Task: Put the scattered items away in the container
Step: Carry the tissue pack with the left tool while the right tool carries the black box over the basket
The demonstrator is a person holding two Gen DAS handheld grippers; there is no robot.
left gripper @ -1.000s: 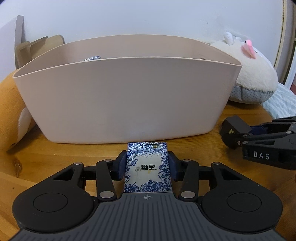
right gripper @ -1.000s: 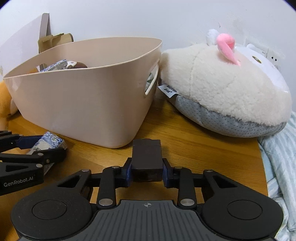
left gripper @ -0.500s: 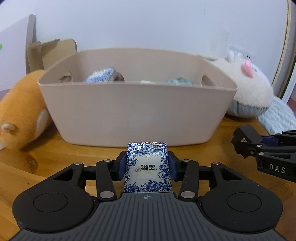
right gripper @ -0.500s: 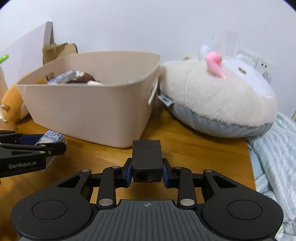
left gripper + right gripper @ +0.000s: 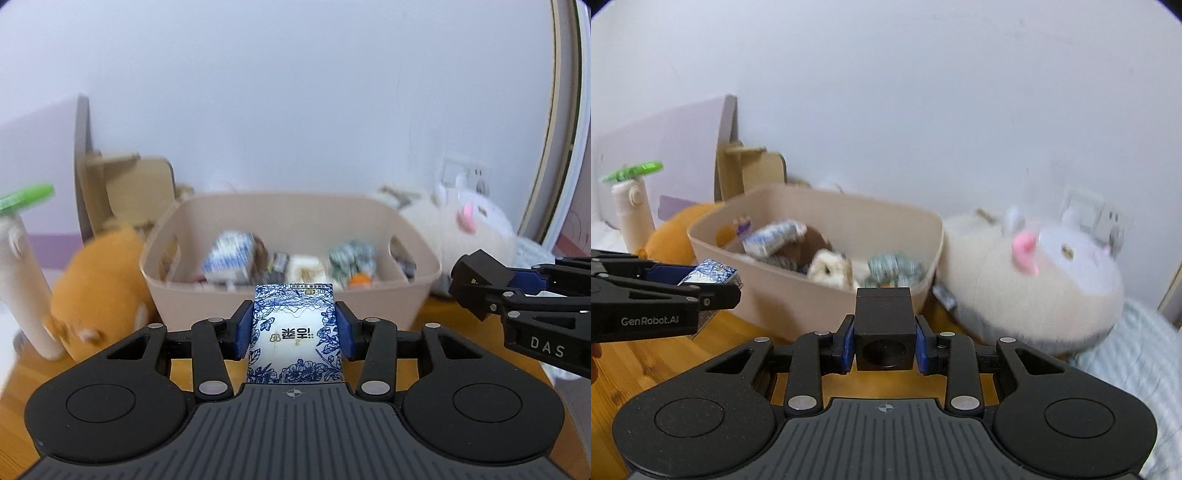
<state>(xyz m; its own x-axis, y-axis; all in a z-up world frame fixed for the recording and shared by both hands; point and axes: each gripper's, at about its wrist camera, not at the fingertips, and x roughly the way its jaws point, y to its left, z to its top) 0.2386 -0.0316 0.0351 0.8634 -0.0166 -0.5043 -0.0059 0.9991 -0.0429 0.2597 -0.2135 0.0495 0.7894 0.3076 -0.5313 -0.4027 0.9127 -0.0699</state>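
Observation:
My left gripper [image 5: 293,330] is shut on a blue-and-white floral tissue pack [image 5: 295,332] and holds it in the air just in front of the beige basket [image 5: 417,306]. It also shows in the right wrist view [image 5: 713,291] with the pack [image 5: 711,275]. My right gripper [image 5: 884,341] is shut on a black cube [image 5: 884,328], raised in front of the basket's [image 5: 783,306] right end; it shows in the left wrist view [image 5: 480,291]. The basket holds several items: a blue-white pack [image 5: 229,260], a green-white bundle [image 5: 352,258].
An orange plush [image 5: 96,291] lies left of the basket, a white plush with a pink nose [image 5: 1034,288] right of it. A cream bottle with a green top [image 5: 629,218] and cardboard [image 5: 140,188] stand at the back left. Striped cloth [image 5: 1126,369] lies at right on the wooden table [image 5: 646,373].
Both grippers have risen with their loads; the view now looks down into the basket from above its rim instead of at its side wall.

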